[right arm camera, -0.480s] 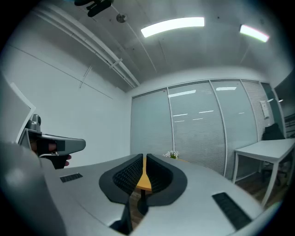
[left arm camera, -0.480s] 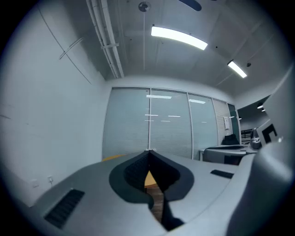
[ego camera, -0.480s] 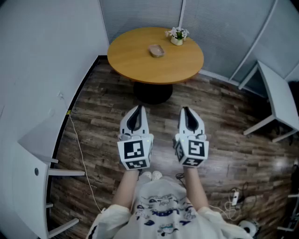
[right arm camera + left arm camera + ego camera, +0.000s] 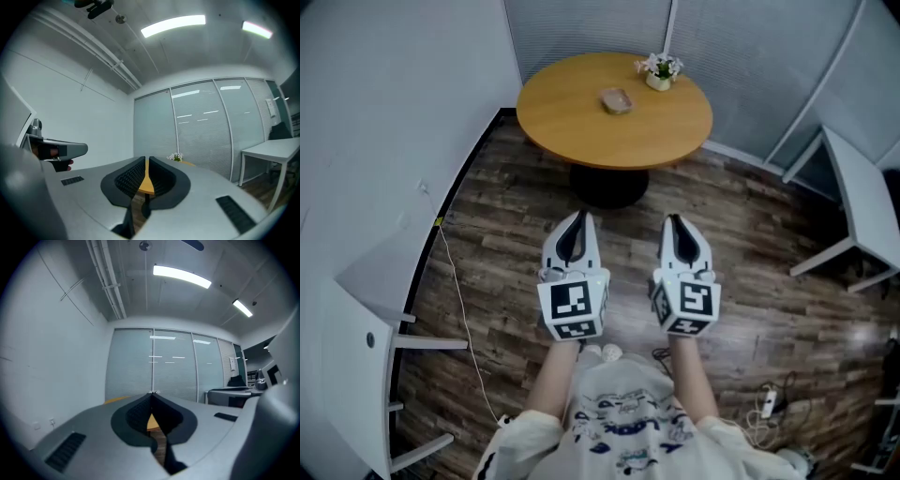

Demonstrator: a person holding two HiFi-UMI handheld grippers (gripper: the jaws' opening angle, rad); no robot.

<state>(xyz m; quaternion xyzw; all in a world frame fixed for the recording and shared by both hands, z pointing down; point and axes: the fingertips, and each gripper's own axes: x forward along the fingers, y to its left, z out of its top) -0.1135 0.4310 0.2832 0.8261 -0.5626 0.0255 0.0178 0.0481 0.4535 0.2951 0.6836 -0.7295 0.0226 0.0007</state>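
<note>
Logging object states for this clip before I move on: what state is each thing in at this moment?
Left tongs: shut, tips touching, empty.
Right tongs: shut to a thin slit, empty.
Round table: upright, ahead of both tongs, untouched.
Flower pot: upright near the table's far edge.
Small tan thing: lying flat on the table.

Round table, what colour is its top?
The round table has a plain orange-yellow top, like light wood. The head view shows it best.
</note>
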